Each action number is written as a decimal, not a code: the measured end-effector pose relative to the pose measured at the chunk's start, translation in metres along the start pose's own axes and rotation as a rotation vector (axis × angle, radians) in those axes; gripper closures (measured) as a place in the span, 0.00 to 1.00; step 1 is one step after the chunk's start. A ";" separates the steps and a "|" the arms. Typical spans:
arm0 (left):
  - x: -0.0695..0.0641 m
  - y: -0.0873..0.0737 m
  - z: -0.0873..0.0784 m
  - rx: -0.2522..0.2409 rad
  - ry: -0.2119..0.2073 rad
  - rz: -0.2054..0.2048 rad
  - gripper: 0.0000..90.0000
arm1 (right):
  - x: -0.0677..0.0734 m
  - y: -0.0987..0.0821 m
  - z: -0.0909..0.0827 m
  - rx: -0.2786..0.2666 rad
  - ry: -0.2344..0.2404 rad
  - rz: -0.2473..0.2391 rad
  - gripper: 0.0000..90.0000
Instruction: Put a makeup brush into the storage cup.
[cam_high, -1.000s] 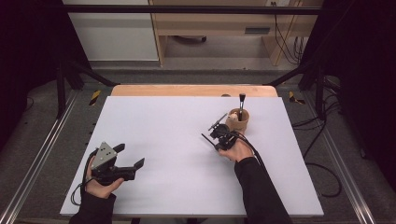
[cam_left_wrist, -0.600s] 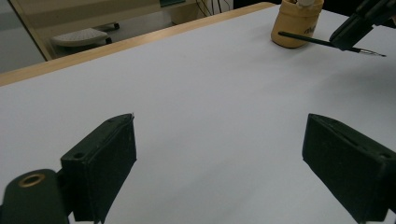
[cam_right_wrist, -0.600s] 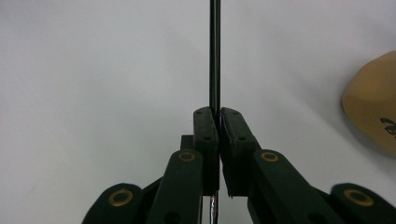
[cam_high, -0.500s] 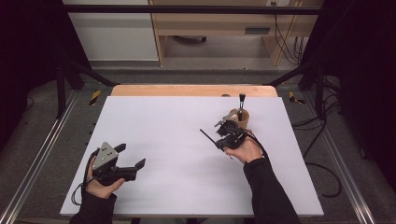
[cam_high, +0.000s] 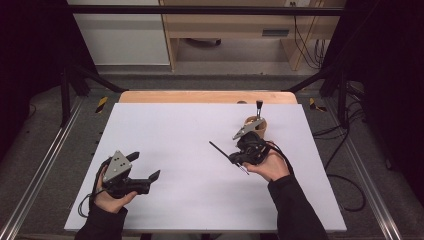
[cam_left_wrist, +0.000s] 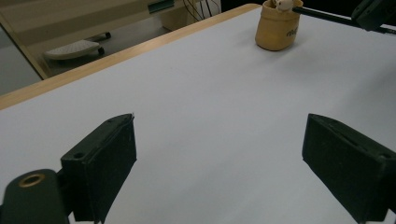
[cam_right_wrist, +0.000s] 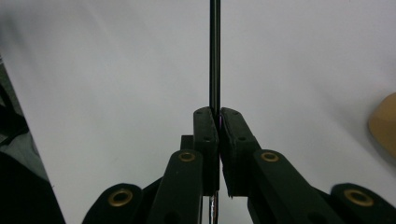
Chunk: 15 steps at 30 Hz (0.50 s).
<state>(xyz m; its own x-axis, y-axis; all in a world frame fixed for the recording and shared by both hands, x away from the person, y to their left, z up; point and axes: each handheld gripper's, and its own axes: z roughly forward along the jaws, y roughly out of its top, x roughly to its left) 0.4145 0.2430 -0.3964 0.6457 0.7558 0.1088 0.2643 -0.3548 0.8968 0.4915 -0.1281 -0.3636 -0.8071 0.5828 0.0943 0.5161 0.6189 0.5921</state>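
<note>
My right gripper (cam_high: 235, 159) is shut on a thin black stick (cam_high: 217, 148) and holds it above the white table (cam_high: 175, 130), just in front of a tan cup (cam_high: 256, 127). A black-handled tool (cam_high: 259, 107) stands upright in that cup. In the right gripper view the stick (cam_right_wrist: 214, 51) runs straight up from between the pressed jaws of the right gripper (cam_right_wrist: 218, 116). My left gripper (cam_high: 145, 166) rests open near the front left with nothing in it. In the left gripper view, the left gripper (cam_left_wrist: 219, 154) faces bare table, with the cup (cam_left_wrist: 278, 30) far off.
A wooden strip (cam_high: 200, 96) borders the table's far edge. Metal rails (cam_high: 45, 165) run along both sides. Cables (cam_high: 345, 180) lie on the floor at the right. A yellow-and-black tool (cam_high: 101, 104) lies on the floor at the back left.
My right gripper has risen and drawn back from the cup toward the near side, with the black stick in it. The left gripper has stayed put.
</note>
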 end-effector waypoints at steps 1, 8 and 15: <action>-0.001 0.001 0.000 0.001 -0.002 0.007 0.10 | 0.001 0.000 -0.001 -0.002 0.010 -0.004 0.96; -0.008 0.016 0.005 0.032 -0.017 0.072 0.10 | 0.007 -0.003 -0.004 0.003 0.068 -0.042 0.96; -0.020 0.036 0.013 0.063 -0.033 0.178 0.10 | 0.010 -0.004 -0.003 0.025 0.108 -0.062 0.95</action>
<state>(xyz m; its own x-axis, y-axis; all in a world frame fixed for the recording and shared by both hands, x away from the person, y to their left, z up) 0.4204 0.2082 -0.3720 0.7091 0.6600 0.2484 0.1872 -0.5158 0.8360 0.4809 -0.1264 -0.3621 -0.8633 0.4838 0.1439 0.4697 0.6659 0.5796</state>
